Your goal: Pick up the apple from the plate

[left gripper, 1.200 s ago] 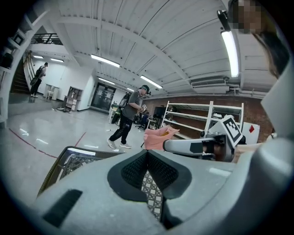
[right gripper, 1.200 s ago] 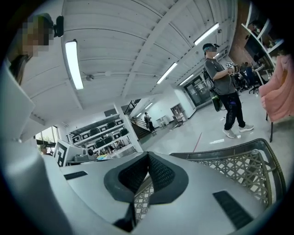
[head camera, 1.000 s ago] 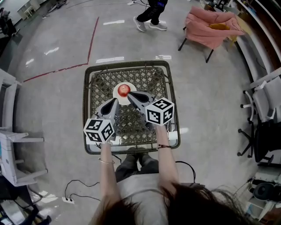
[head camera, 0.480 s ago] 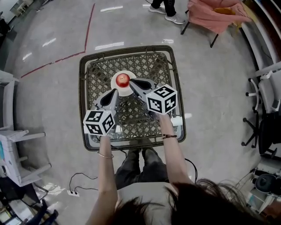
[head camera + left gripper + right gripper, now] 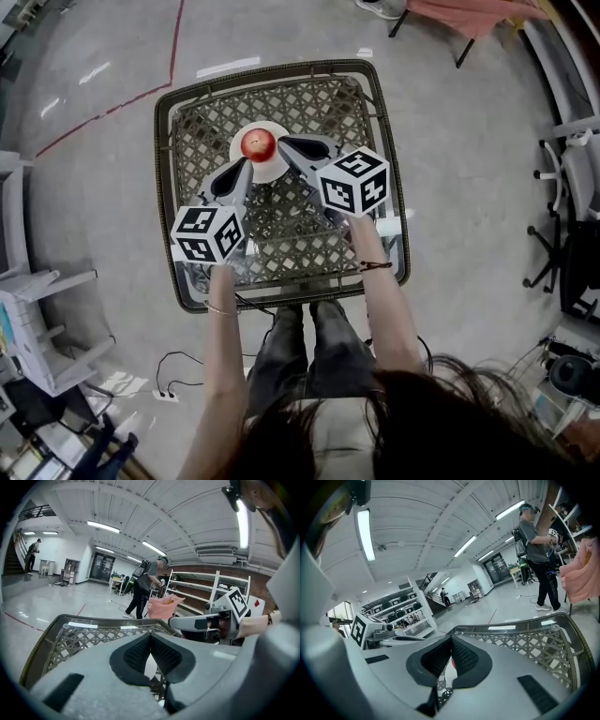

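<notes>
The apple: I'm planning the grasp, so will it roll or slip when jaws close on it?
Likely firm and smooth: the apple looks round and shiny, so a grip could slide off its curve. It may roll if nudged, since it rests on a flat-looking white plate.

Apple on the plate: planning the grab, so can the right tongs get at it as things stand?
Probably yes: nothing stands between the right tongs and the apple, which sits uncovered on the plate. Their jaws are shut, so they must open first.

Glossy apple [image 5: 258, 144] on a woven wicker table [image 5: 319, 112].
</notes>
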Tool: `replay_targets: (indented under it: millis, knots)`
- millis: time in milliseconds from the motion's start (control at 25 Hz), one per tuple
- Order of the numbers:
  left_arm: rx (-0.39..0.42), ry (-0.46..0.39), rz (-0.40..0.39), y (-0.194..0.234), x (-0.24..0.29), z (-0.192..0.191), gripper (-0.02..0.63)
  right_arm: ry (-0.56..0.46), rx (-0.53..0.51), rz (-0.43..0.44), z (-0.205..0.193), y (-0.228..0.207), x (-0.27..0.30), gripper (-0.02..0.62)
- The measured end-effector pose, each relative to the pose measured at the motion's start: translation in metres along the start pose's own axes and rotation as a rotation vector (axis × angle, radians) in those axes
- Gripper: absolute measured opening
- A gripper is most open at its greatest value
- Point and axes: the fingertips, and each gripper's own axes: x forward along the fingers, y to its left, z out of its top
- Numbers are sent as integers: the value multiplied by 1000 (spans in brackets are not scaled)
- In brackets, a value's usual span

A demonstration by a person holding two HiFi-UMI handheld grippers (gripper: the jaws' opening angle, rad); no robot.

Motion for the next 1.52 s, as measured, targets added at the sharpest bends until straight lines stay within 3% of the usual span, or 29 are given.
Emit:
replay_targets:
  millis: [680, 1000, 1120, 1520]
  knots:
    - [64, 39, 7, 28, 35, -32, 15, 41, 41, -21, -45, -36, 16, 9]
    - [66, 37, 23, 40, 43, -45, 124, 46, 38, -25, -58, -45, 21, 9]
    - [55, 20, 29, 45, 48, -47, 233, 46, 36, -27, -61, -47, 24, 9]
    - [83, 26, 20, 51, 60, -57, 308, 48, 47, -38, -78, -54, 27, 9]
